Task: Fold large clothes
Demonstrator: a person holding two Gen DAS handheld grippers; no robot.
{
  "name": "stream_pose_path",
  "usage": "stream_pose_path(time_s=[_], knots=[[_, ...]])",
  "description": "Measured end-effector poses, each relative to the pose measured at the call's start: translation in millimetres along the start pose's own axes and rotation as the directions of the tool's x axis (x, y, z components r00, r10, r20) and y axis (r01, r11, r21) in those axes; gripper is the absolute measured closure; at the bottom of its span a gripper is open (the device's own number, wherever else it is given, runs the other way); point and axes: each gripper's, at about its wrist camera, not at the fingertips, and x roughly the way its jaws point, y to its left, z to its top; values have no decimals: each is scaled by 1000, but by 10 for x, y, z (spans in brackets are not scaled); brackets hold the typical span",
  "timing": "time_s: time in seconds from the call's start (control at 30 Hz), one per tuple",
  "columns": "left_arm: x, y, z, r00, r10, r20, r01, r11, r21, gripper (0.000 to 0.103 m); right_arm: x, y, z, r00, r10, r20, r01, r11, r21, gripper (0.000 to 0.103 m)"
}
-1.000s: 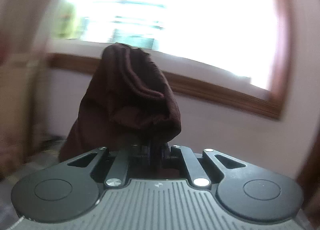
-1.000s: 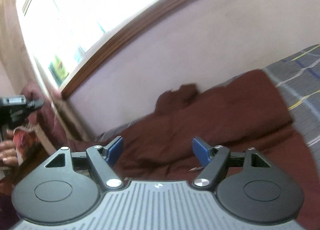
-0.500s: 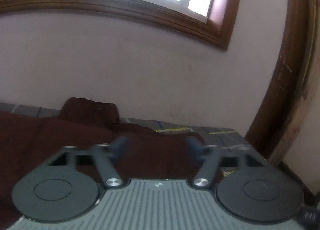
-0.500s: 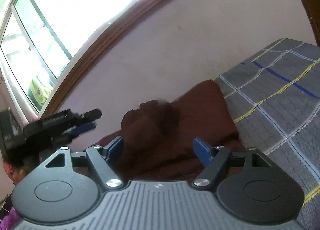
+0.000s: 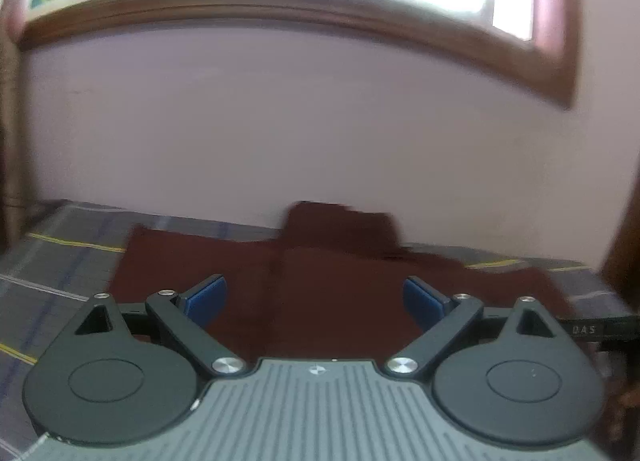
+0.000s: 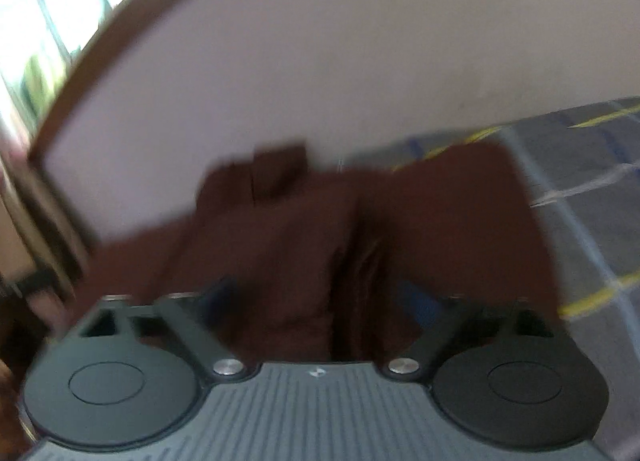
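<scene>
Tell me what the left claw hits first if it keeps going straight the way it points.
Most likely the brown garment spread on the checked bedsheet. The left claw, jaws open with nothing between them, points slightly down at it. Depth is unclear; beyond the cloth stands the wall.

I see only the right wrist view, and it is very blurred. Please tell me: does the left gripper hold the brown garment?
Observer: No. The left gripper is open. Its jaws have just been opening, and the blue pads press on nothing.
Operator: Where does the garment lie on that side?
Observer: The brown garment lies flat ahead of that gripper, with bare checked sheet showing to its left.
</scene>
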Motion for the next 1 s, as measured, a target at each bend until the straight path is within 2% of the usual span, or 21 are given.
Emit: stream_pose_path(time_s=[0.07,0.13,0.2,0.23,0.3,0.37,0.4,0.47,0.53,0.57,0.63,0.73,0.8,0.87,0.93,1.0], knots=[[34,94,25,1000,27,7,-27,999,26,10,-92,50,59,999,-10,53,12,999,-37,90],[84,132,51,999,35,22,-36,998,51,10,-327,63,139,989,-24,143,34,997,-71,90],[164,143,74,999,32,39,-35,998,60,8,-480,13,210,983,-49,179,67,993,-93,90],[187,158,70,999,36,36,-38,997,65,8,-492,-8,201,981,-78,175,99,989,-114,90],[299,164,28,999,51,14,-51,996,68,9,-370,-89,106,986,-121,112,134,984,-117,90],[425,162,-34,998,57,-18,-55,996,68,12,-196,-192,-37,992,-120,35,123,986,-112,88],[416,165,-70,998,61,-34,-58,996,71,14,-207,-225,-63,993,-112,47,116,990,-83,87],[439,166,-111,996,56,-63,-51,996,72,19,-358,-316,-13,988,-113,102,110,993,40,80],[390,199,-88,997,16,-69,-13,999,45,22,-607,-291,78,968,-156,198,136,985,110,76],[354,206,-55,998,1,-59,1,999,39,22,-778,-167,135,950,-145,276,128,989,77,76],[318,191,20,999,-8,-32,10,999,41,23,-897,101,248,947,-61,315,66,998,-4,76],[400,130,145,1000,-7,-24,8,999,35,23,-629,517,356,972,13,234,15,993,-115,78],[491,101,196,999,-23,-41,23,1000,3,23,-276,771,344,986,5,166,30,978,-207,79],[587,68,203,999,-16,-44,16,1000,3,23,82,899,248,996,-5,85,28,964,-264,88],[688,29,172,998,40,-42,-37,997,70,23,371,966,156,999,-43,29,51,942,-332,92],[839,77,113,993,103,-54,-96,988,119,37,505,926,80,996,-85,17,85,916,-391,96]])
